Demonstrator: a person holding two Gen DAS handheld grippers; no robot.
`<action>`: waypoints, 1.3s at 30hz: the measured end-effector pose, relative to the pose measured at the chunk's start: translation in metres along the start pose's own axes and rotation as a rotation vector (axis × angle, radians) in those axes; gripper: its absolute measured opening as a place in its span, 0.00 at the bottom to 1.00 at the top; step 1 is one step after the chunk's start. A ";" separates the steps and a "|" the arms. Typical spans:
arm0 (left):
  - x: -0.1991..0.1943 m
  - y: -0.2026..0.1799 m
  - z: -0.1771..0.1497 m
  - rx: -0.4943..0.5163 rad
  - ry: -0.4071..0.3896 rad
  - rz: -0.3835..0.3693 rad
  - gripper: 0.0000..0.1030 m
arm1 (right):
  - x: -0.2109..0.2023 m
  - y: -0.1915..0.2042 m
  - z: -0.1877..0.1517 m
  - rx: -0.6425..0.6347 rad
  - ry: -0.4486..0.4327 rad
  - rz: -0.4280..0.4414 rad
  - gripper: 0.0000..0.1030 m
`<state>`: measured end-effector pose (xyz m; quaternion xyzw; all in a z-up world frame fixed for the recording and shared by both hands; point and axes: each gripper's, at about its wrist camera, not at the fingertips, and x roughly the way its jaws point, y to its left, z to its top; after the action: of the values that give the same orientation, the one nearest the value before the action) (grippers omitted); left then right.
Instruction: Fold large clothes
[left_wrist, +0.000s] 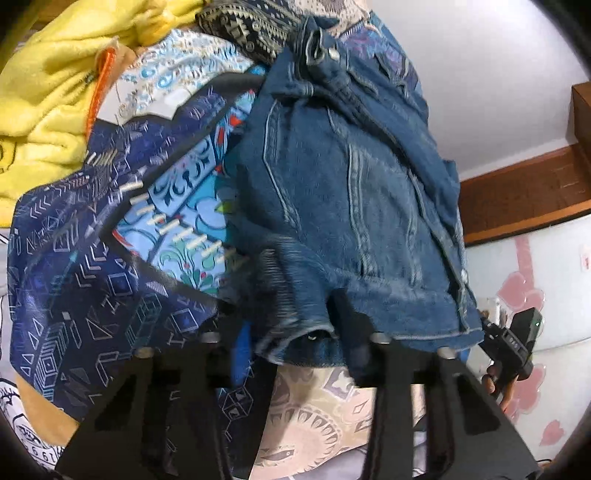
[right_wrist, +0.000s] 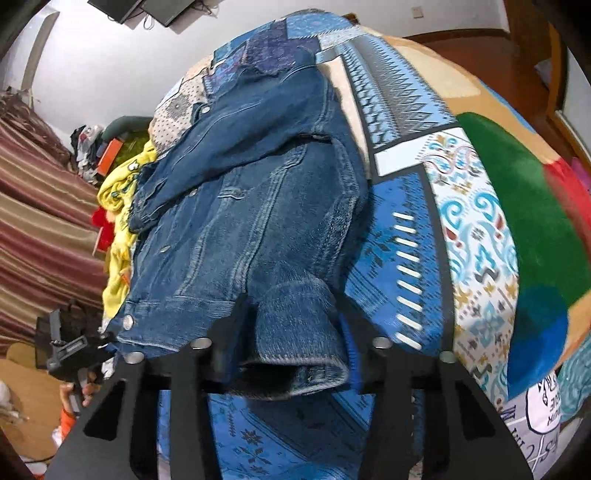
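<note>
Denim jacket (left_wrist: 343, 206) lay on the patterned bedspread (right_wrist: 402, 258); left claw (left_wrist: 301, 325) and right claw (right_wrist: 295, 332) each seemingly pinched its hem, though blurred.

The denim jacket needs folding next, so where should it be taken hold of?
Grip the denim jacket by its near hem, one corner per gripper, coming from the near edge: the hem lies crosswise and thick here. The left gripper and right gripper already have it between their jaws.

jacket (right_wrist: 258, 206): showing mid-blue denim with paler stitching
bedspread (right_wrist: 402, 258): showing blue patchwork prints, white dashes, black bands
fleece (left_wrist: 55, 110): glowing yellow, with an orange zip
curtain (right_wrist: 40, 229): running in maroon and tan stripes
</note>
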<state>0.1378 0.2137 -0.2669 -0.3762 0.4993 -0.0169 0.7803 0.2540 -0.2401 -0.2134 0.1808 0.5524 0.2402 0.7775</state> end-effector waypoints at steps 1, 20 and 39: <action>-0.004 -0.001 0.002 0.004 -0.014 -0.004 0.25 | 0.000 0.003 0.003 -0.011 0.000 0.006 0.27; -0.062 -0.152 0.155 0.310 -0.344 -0.069 0.10 | -0.034 0.096 0.136 -0.303 -0.254 0.006 0.11; 0.116 -0.072 0.323 -0.011 -0.197 0.031 0.11 | 0.139 0.036 0.276 -0.110 -0.123 -0.170 0.17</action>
<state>0.4765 0.2998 -0.2416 -0.3727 0.4257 0.0350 0.8238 0.5474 -0.1348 -0.2114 0.1050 0.5030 0.1918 0.8361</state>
